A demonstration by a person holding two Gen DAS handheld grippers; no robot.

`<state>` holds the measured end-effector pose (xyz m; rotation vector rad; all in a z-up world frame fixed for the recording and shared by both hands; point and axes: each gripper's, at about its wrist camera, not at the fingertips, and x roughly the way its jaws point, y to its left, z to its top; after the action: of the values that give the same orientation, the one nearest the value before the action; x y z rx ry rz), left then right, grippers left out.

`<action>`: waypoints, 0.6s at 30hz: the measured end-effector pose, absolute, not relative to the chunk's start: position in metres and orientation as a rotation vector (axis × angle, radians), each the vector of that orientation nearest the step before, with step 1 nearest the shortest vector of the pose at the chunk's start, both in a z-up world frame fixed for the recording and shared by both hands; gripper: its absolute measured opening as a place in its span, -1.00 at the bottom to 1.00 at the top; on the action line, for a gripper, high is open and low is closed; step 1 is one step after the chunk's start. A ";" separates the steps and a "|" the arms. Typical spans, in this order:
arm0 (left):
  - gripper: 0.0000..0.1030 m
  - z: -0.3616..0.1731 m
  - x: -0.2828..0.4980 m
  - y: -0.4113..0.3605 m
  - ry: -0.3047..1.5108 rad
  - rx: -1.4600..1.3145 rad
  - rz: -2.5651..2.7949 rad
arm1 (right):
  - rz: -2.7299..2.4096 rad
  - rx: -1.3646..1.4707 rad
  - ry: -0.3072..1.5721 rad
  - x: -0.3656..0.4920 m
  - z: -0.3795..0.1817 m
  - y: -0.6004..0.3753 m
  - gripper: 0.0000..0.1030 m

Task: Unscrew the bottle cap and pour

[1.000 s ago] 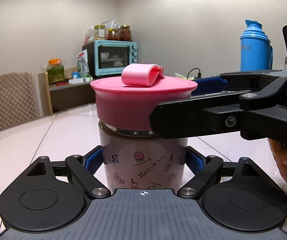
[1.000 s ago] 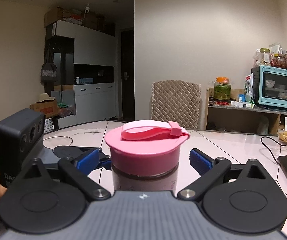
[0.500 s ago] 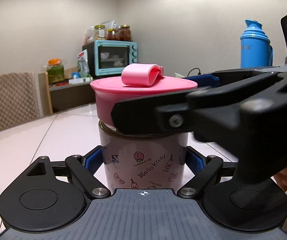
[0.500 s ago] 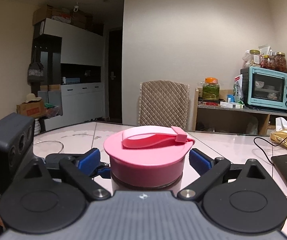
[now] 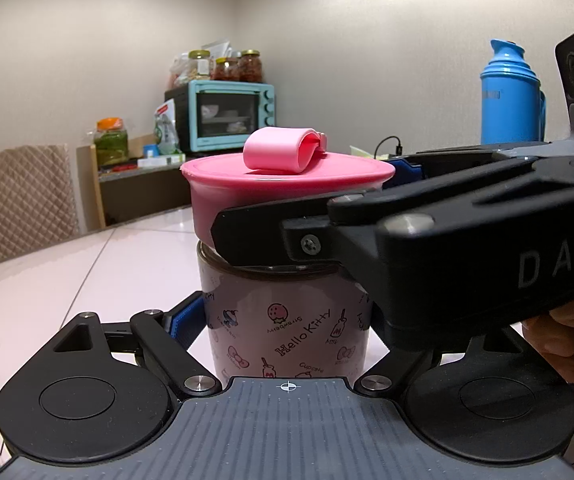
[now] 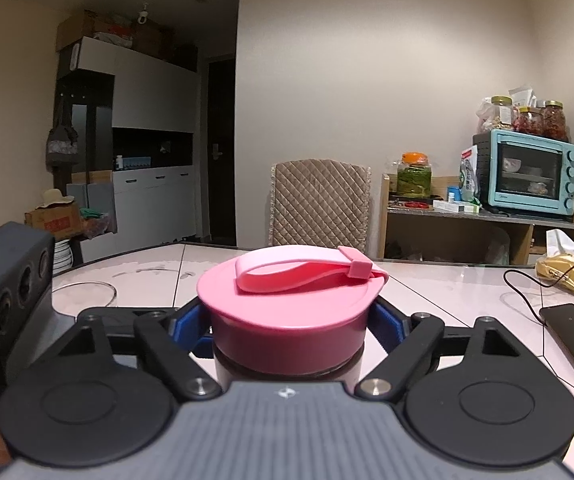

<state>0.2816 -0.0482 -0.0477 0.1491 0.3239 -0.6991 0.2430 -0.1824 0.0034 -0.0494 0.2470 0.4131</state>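
Note:
A pink Hello Kitty bottle (image 5: 287,332) stands upright on the white table. Its wide pink cap (image 5: 283,184) with a folded pink strap (image 5: 283,154) sits on top. My left gripper (image 5: 287,320) is shut on the bottle's body, its blue pads (image 5: 183,322) pressed to the sides. My right gripper (image 6: 289,324) comes in from the right at cap height and is shut on the pink cap (image 6: 287,320), blue pads (image 6: 387,320) touching both sides. In the left wrist view the right gripper's black finger (image 5: 271,240) crosses in front of the cap.
A blue thermos (image 5: 511,96) stands behind on the right. A phone (image 6: 571,336) with a black cable (image 6: 527,286) and a tissue pack (image 6: 567,268) lie on the table to the right. A chair (image 6: 321,204) and a shelf with a teal oven (image 6: 527,172) stand beyond the table.
My right gripper moved in a little over the bottle and its jaws went from wide open to shut on the pink cap. The left gripper and the bottle stayed still.

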 end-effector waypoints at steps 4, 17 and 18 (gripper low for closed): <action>0.74 -0.048 0.282 -0.048 0.324 0.149 -0.699 | 0.474 -0.072 0.249 0.247 0.005 -0.190 0.65; 0.74 -0.048 0.283 -0.046 0.324 0.149 -0.699 | 0.830 -0.049 0.266 0.281 0.006 -0.239 0.65; 0.74 -0.048 0.283 -0.046 0.324 0.149 -0.699 | 0.836 -0.054 0.266 0.282 0.007 -0.239 0.65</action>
<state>0.2827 -0.0465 -0.0480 0.1494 0.3238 -0.6992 0.2816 -0.2394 0.0072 -0.0544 0.2660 0.8358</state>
